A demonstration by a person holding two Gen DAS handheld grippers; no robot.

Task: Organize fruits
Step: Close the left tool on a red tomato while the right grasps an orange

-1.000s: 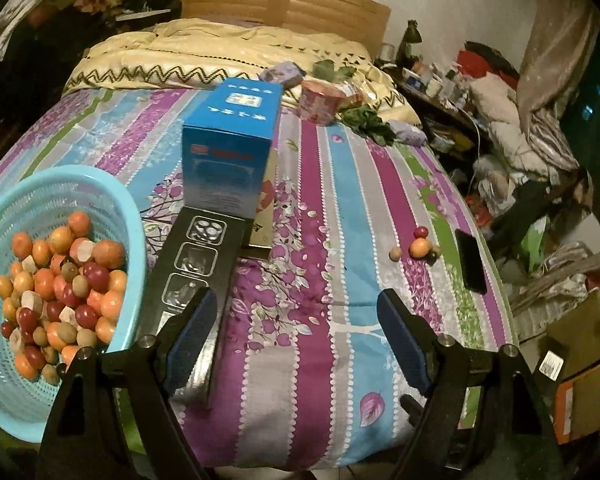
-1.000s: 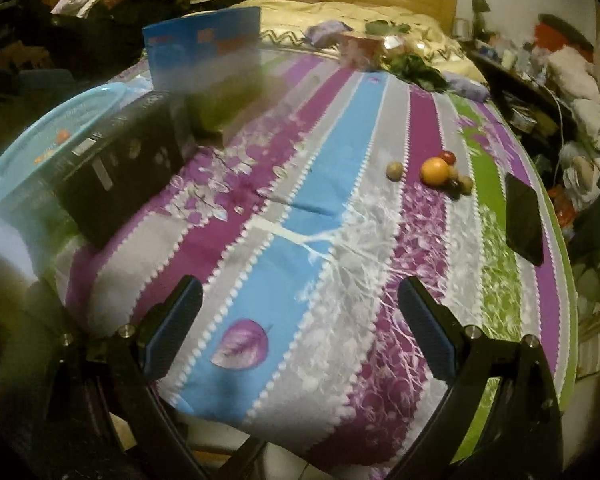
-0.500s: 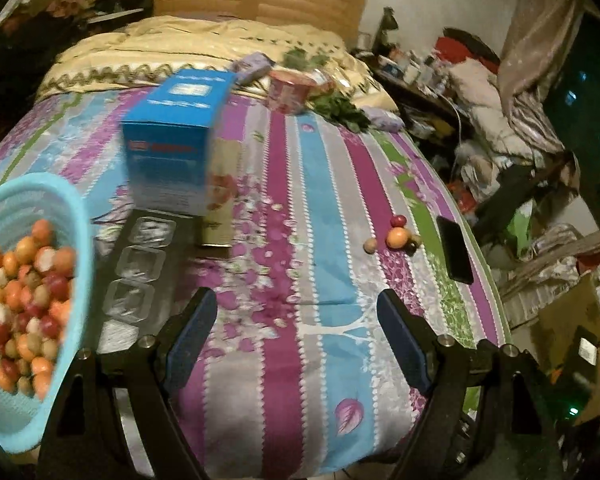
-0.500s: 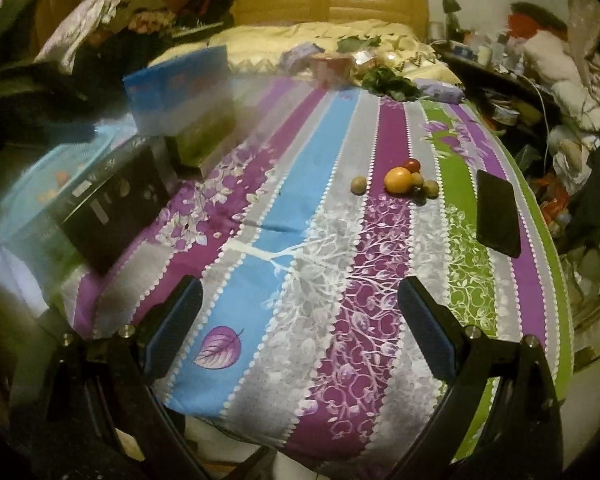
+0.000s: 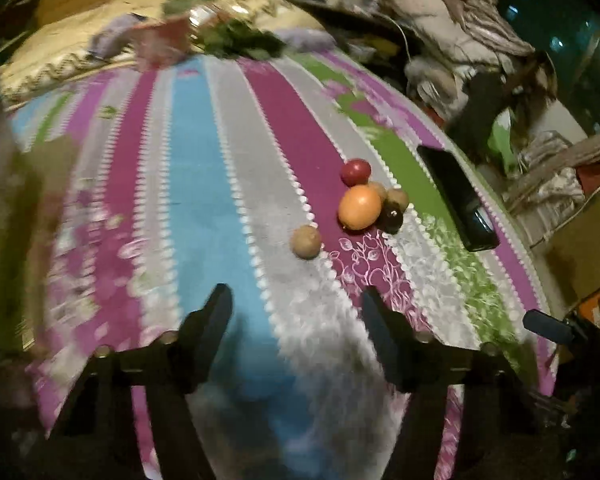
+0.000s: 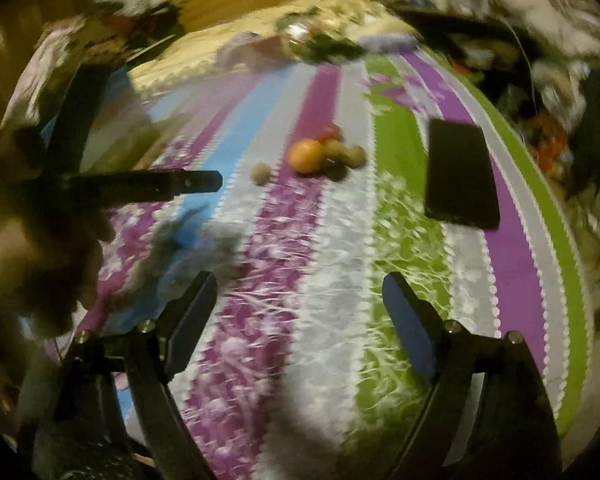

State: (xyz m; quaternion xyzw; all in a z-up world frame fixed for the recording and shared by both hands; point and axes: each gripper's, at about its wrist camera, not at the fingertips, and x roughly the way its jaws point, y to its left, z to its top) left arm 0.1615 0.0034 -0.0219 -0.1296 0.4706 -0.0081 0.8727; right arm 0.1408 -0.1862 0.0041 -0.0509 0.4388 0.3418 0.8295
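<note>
Both my claws, left [image 5: 296, 312] and right [image 6: 298, 300], hung empty over the striped bedspread [image 5: 204, 168], jaws just narrowing but still apart. Ahead lay the fruits [image 5: 359, 207], a lone brown one [image 5: 305, 242] nearest, nothing blocking them. Just beside them lay a phone [image 5: 456, 198].

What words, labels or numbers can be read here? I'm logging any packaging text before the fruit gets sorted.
None can be read.
Black phone: dark screen, no text showing.
Pink container at the far end of the striped bedspread: too blurred to read.
Loose fruits: no stickers visible.
</note>
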